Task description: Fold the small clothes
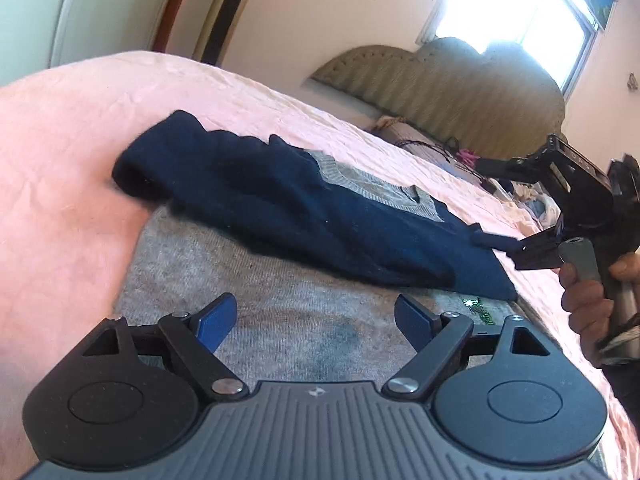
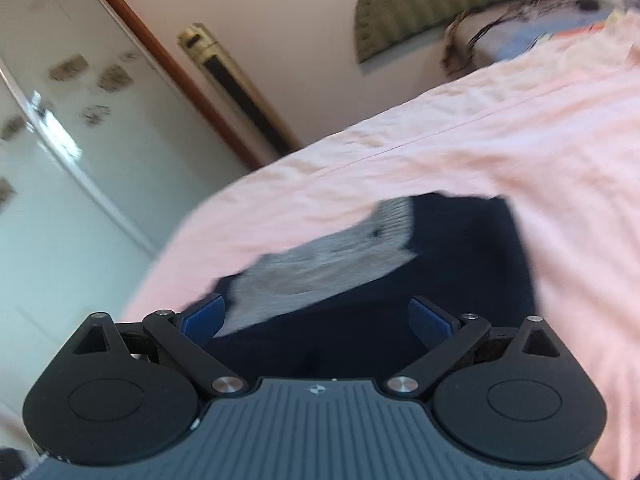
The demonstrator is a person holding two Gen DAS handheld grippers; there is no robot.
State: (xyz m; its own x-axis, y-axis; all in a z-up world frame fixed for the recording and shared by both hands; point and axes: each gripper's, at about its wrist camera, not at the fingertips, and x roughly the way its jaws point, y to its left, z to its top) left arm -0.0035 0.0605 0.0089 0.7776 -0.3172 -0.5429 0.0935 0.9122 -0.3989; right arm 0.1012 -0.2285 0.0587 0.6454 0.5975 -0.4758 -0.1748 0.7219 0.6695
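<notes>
Both grippers, left point(image 1: 315, 318) & right point(image 2: 316, 320), wide open, empty; navy-grey sweater point(image 1: 280, 208) part-folded.

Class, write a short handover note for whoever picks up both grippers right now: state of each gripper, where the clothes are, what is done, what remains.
Left gripper: open, empty, above the grey body of the sweater.
Right gripper: open, empty, over the sweater's navy part; a hand holds it.
Sweater: lies on the pink bedsheet. The navy sleeves are folded in across the chest.
Done: sleeves brought in, both grips let go.
Left: probably smooth the bunched sleeves, then fold the body over. Other clothes lie near the headboard; too blurred to tell what they are.
</notes>
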